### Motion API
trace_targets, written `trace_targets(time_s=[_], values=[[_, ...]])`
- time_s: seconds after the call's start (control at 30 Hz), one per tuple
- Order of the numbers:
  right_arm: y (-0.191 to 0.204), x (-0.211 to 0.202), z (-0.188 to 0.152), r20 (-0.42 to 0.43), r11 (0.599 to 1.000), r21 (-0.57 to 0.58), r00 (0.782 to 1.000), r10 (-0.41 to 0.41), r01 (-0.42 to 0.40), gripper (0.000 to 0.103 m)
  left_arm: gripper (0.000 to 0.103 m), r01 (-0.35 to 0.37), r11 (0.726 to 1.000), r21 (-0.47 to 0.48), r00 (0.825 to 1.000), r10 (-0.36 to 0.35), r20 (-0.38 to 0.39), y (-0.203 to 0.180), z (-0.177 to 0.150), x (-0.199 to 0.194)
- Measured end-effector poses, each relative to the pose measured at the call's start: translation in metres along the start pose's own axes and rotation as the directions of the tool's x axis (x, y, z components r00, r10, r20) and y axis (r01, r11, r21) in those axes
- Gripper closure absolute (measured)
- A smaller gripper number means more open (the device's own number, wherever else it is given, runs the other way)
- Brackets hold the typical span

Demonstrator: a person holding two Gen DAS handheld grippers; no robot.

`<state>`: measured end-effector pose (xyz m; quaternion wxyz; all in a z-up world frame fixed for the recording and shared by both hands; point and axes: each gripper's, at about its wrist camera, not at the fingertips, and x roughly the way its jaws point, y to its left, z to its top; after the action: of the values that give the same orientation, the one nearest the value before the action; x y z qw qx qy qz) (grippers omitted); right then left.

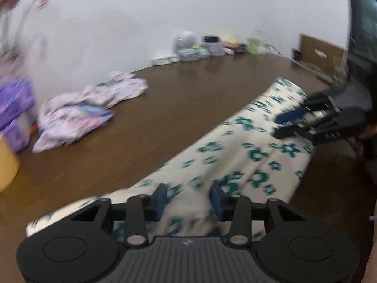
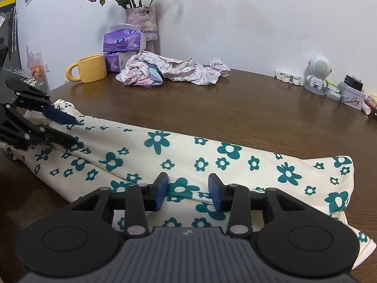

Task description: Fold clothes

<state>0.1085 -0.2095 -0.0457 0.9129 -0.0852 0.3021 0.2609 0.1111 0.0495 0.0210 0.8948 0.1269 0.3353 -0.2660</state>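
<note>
We are folding the floral garment (image 2: 212, 162), lying as a long band on the table (image 2: 212, 108); both grippers (image 1: 188, 200) (image 2: 188, 192) are hovering half-open, gripping nothing; the pink clothes (image 2: 169, 70) are waiting crumpled.

Even, soft room light over everything, no glare. My left tongs' view smears badly with motion blur; the right view stays crisp, bending only at its dark fisheye corners.
</note>
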Motion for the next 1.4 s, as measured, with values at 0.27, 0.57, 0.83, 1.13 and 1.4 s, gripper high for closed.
trace_targets(time_s=[0.27, 0.57, 0.83, 1.13, 1.4], values=[[0.000, 0.000, 0.000, -0.002, 1.000, 0.002, 1.000, -0.001, 0.001, 0.065, 0.052, -0.045, 0.994, -0.104, 0.999, 0.046, 0.009, 0.057, -0.036, -0.044], [0.001, 0.001, 0.001, -0.013, 1.000, 0.002, 1.000, -0.006, 0.006, 0.065, 0.051, -0.035, 0.976, -0.216, 0.999, 0.040, 0.021, 0.090, -0.069, -0.060], [0.001, 0.002, 0.003, -0.026, 1.000, -0.001, 1.000, -0.007, 0.007, 0.065, 0.058, -0.031, 0.977, -0.212, 0.998, 0.043, 0.051, 0.094, -0.080, -0.065], [-0.004, 0.003, 0.007, -0.054, 1.000, -0.005, 0.998, 0.008, -0.008, 0.058, 0.015, -0.035, 0.998, 0.055, 0.993, 0.028, 0.115, 0.077, -0.063, -0.099], [0.001, 0.007, 0.012, -0.085, 0.999, -0.013, 0.996, -0.040, 0.039, 0.051, 0.015, 0.108, 0.907, 0.406, 0.994, -0.093, -0.057, 0.068, -0.037, -0.062]])
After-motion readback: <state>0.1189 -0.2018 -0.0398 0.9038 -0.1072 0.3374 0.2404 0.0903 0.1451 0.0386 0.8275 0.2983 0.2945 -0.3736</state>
